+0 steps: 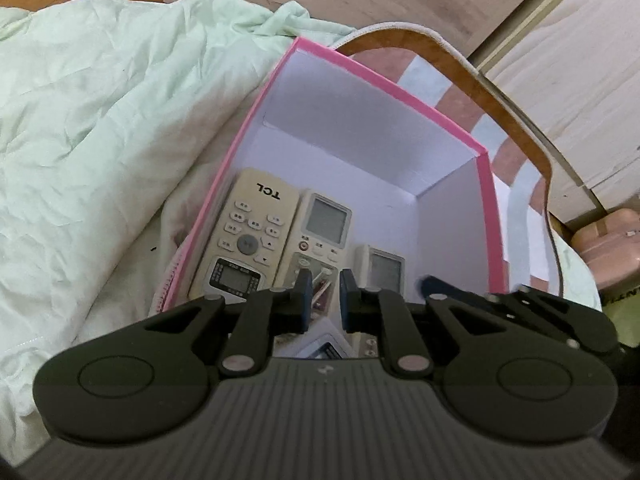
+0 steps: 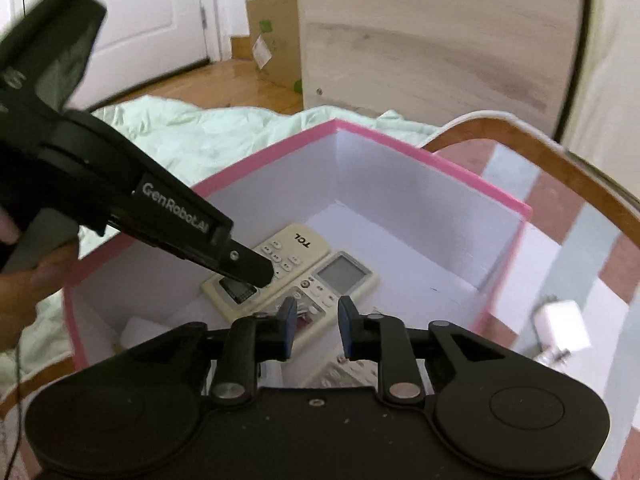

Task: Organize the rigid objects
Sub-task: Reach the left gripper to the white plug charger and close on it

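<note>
Remotes lie side by side, faces up, on the floor of the pink box (image 1: 486, 200): the TCL remote (image 1: 248, 236) at its 7 o'clock, the grey-screen remote (image 1: 320, 232) touching it, likely packed to save room. Left tool (image 1: 326, 286) is nearly pressed together, empty; right tool (image 2: 318, 320) is slightly spread, empty.

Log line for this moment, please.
left gripper: shut, empty | right gripper: open, empty | both over pink box | remotes inside
</note>
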Action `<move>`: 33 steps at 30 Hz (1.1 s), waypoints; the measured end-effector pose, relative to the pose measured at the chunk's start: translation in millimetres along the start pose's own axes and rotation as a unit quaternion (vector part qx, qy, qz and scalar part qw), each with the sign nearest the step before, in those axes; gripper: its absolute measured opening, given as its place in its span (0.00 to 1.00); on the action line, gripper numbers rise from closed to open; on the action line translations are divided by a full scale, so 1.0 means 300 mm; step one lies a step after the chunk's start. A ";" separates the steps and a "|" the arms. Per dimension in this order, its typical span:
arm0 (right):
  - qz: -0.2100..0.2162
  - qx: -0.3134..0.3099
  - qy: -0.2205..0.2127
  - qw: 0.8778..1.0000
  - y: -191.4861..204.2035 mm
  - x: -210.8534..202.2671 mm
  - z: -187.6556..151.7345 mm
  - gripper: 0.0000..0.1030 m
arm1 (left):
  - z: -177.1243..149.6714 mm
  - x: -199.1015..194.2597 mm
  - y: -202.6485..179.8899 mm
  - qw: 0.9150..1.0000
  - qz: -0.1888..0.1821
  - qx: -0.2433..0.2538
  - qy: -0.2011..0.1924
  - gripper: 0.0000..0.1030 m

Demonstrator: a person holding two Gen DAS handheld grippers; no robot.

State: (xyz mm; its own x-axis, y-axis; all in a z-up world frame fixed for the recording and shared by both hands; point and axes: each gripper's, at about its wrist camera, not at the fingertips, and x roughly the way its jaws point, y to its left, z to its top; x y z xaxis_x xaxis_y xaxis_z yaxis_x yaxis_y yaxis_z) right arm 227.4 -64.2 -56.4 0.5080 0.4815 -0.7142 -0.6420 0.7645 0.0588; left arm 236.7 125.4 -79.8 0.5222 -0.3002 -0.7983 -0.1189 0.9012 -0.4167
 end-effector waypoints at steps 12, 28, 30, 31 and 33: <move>-0.035 0.033 -0.090 0.995 -0.091 -0.388 -0.039 0.52 | -0.028 -0.193 -0.236 0.995 0.007 0.101 -0.019 0.40; -0.099 0.077 -0.110 0.986 -0.243 -0.567 -0.207 0.62 | -0.087 -0.181 -0.740 0.968 -0.031 0.249 0.016 0.60; -0.105 0.088 -0.105 0.985 -0.268 -0.538 -0.237 0.62 | -0.085 -0.120 -0.780 0.967 -0.033 0.251 0.033 0.61; -0.106 0.096 -0.103 0.984 -0.287 -0.516 -0.258 0.62 | -0.083 -0.087 -0.798 0.967 -0.033 0.251 0.039 0.61; -0.104 0.111 -0.107 0.983 -0.322 -0.477 -0.284 0.62 | -0.076 -0.009 -0.827 0.966 -0.028 0.251 0.055 0.61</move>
State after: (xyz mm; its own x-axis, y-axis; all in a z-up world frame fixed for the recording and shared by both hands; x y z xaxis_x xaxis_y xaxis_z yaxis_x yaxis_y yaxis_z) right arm 167.9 -243.4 -19.3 0.7388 0.3665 -0.5655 -0.3825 0.9190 0.0958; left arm 245.6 -104.5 15.9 0.4196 -0.3592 -0.8336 0.3459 0.9123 -0.2191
